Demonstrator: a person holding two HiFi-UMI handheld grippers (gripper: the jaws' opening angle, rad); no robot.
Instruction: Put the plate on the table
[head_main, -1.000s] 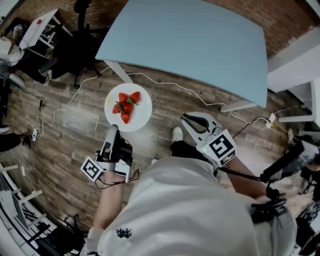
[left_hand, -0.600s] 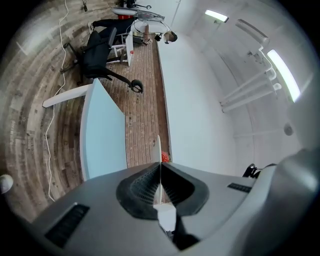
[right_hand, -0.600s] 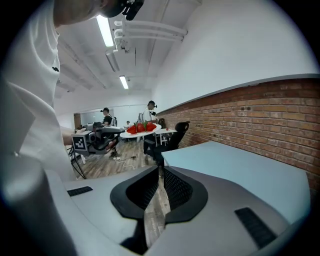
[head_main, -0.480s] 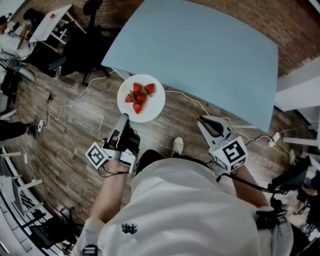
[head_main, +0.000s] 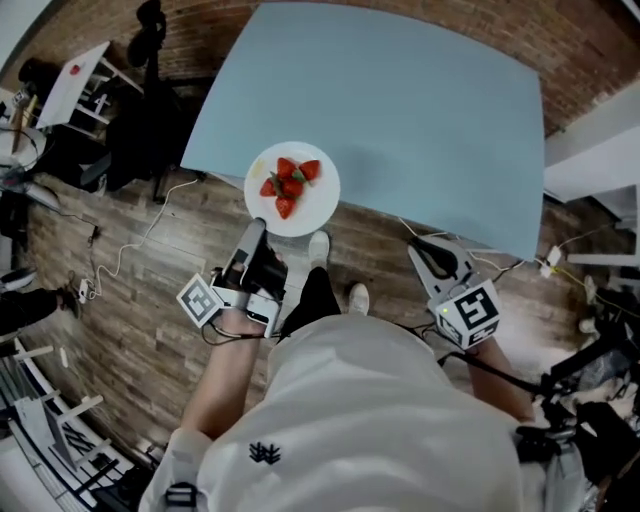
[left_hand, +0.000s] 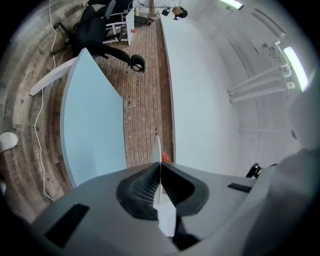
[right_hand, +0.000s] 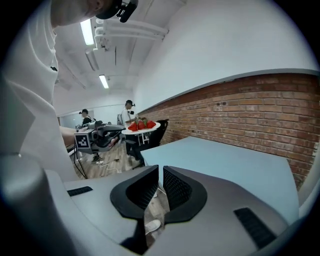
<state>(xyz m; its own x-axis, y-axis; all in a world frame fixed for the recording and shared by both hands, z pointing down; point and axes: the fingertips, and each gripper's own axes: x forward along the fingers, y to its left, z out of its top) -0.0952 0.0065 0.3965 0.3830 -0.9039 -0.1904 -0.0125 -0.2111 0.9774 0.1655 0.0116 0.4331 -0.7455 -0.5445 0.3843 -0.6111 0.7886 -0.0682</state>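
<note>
Two marker cubes carry bold black-on-white square patterns. The left cube (head_main: 200, 300) sits at the back of the left gripper (head_main: 256, 228), and the right cube (head_main: 472, 312) sits at the back of the right gripper (head_main: 428, 250). A small dark emblem (head_main: 262, 454) shows on the person's white shirt (head_main: 380, 420), too small to read as letters.

The white plate (head_main: 316, 205) holds a cluster of red strawberries (head_main: 290, 180) with green tops, heaped around its middle. The left gripper's jaws are clenched on the plate's near rim. In the left gripper view the plate shows edge-on as a thin white line rising from between the pads, with a bit of red fruit beside it.

The plate hangs level in the air at the near edge of the light blue table (head_main: 420, 100). In the head view its far part overlaps the table edge and its near part lies over the wood-plank floor (head_main: 130, 290). The right gripper view shows it raised above the table top, not resting on it, with the strawberries standing above the rim.

The right gripper's jaws are drawn together to a thin slit with nothing between them. It hovers off the table's near edge, well apart from the plate. A brick wall (right_hand: 250, 110) runs behind the table, and a white cable (head_main: 130, 245) trails over the floor to the left of the plate.
</note>
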